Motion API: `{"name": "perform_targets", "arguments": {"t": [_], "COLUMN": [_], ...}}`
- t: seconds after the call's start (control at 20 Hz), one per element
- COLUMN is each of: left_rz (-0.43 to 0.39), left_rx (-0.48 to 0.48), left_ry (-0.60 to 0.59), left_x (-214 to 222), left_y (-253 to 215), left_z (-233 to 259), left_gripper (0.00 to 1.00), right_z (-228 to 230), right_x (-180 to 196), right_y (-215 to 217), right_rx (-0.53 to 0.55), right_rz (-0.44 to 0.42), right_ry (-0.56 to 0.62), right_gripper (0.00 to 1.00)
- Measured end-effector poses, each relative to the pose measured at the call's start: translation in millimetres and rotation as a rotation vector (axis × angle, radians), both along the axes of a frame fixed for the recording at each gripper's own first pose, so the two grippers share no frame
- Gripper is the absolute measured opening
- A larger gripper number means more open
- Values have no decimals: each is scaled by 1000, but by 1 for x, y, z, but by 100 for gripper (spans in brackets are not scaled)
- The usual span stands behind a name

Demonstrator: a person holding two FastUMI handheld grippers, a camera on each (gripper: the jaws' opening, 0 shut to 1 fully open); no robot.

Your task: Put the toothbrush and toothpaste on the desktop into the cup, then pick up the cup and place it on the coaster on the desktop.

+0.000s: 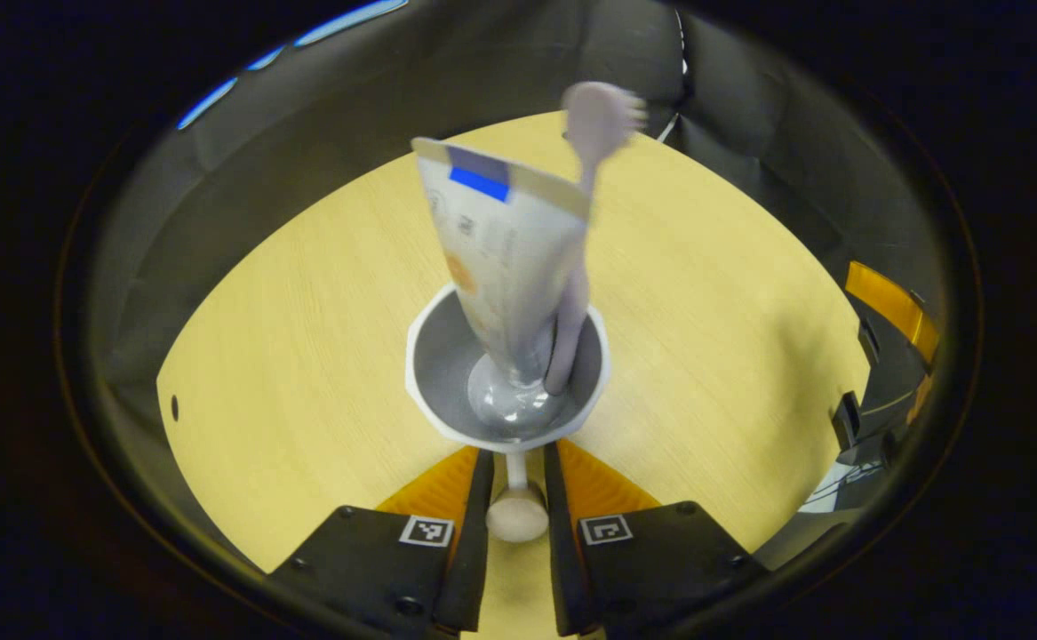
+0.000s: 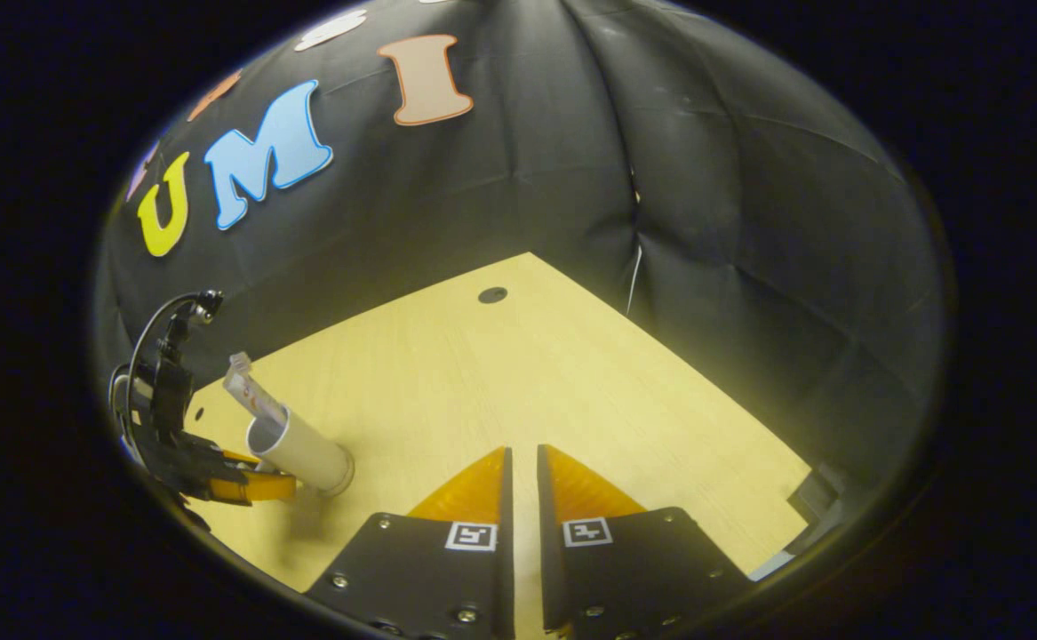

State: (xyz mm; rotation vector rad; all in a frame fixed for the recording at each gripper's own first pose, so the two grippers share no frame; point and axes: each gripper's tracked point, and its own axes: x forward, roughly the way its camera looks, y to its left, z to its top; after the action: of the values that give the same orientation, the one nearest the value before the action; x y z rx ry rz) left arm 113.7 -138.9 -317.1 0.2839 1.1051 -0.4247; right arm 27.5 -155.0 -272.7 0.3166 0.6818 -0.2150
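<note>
Left gripper (image 1: 518, 462), jaws narrowed on the cup's handle (image 1: 516, 498) (toothpaste (image 1: 505, 258), toothbrush (image 1: 585, 222) upright inside cup (image 1: 447, 356)), near the tabletop's (image 1: 305, 311) centre; right gripper (image 2: 518, 467) nearly closed, empty, farther off.

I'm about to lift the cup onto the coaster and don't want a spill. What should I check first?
1. Toothpaste in cup: ok, it stands cap down.
2. Toothbrush in cup: ok, head up, beside the tube.
3. Left tongs around the handle: ok, one finger on each side.
4. Firm grip on the handle: cannot tell.
5. Right tongs out of the way: ok, holding nothing, over bare table, apart from the cup.
6. Where the coaster lies: cannot tell.
</note>
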Motion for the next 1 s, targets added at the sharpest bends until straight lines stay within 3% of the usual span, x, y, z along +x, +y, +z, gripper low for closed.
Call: {"name": "perform_targets", "arguments": {"t": [0.4, 0.75, 1.0], "left_rz": [130, 297, 418], "left_rx": [-88, -141, -164], "left_ry": [-180, -519, -734], "left_x": [-27, -58, -66], "left_y": [17, 34, 37], "left_z": [52, 149, 191], "left_gripper": [36, 36, 36], "right_z": [40, 101, 153], "right_x": [22, 43, 58], "right_y": [41, 96, 120], "right_rx": [-27, -32, -4], "right_rz": [153, 339, 390], "right_ry": [-69, -190, -312], "right_gripper": [12, 12, 12]}}
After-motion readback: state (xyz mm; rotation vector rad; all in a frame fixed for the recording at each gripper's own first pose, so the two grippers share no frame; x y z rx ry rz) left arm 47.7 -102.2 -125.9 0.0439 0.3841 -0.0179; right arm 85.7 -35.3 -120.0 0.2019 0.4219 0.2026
